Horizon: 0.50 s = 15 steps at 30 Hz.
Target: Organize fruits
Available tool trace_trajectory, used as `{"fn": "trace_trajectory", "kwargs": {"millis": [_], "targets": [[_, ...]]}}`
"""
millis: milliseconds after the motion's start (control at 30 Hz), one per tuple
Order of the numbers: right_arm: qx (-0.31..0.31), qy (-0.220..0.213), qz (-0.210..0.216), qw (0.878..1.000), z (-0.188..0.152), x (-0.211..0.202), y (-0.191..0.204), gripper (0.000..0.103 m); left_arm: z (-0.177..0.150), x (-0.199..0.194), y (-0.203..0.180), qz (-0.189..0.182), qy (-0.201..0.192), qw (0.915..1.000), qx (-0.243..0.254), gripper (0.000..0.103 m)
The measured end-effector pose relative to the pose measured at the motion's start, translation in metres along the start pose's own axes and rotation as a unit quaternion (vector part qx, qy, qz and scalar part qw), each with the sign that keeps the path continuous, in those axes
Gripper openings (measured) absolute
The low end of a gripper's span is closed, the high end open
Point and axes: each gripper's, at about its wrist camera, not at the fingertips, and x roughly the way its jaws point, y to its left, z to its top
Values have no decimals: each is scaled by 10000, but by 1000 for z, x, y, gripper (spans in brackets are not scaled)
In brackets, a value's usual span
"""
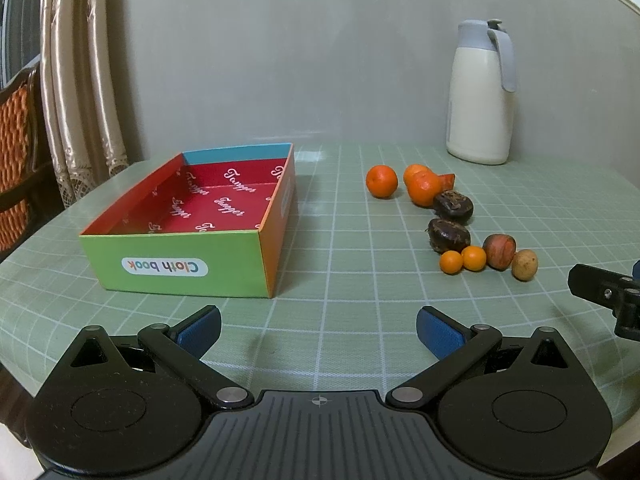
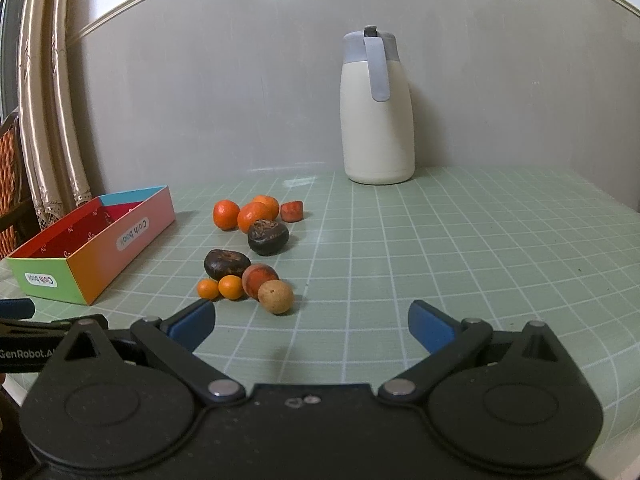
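A colourful cardboard box (image 1: 168,262) with a red inside stands open and empty at the left; it also shows in the right wrist view (image 2: 100,256). Right of it lies a loose row of fruit: tangerines (image 1: 382,181) (image 2: 226,215), two dark brown fruits (image 1: 449,234) (image 2: 227,264), two small kumquats (image 1: 451,262) (image 2: 208,289), a reddish fruit (image 1: 499,251) (image 2: 258,279) and a tan round fruit (image 1: 525,265) (image 2: 276,297). My left gripper (image 1: 319,330) is open and empty, in front of the box and fruit. My right gripper (image 2: 311,326) is open and empty, just short of the tan fruit.
A cream thermos jug with a grey lid (image 1: 480,92) (image 2: 376,106) stands at the back by the wall. The table has a green grid mat (image 1: 340,240). Curtains (image 1: 76,80) and a chair (image 1: 16,152) are at the left. The right gripper's tip shows at the left view's right edge (image 1: 608,292).
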Motion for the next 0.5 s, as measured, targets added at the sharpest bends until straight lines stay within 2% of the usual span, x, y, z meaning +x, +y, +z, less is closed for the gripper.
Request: {"fn": "trace_trajectory", "kwargs": {"millis": [500], "targets": [[28, -8, 15, 10000, 1, -1, 0, 103, -1, 0, 0, 8, -21, 10000, 7, 103]]}}
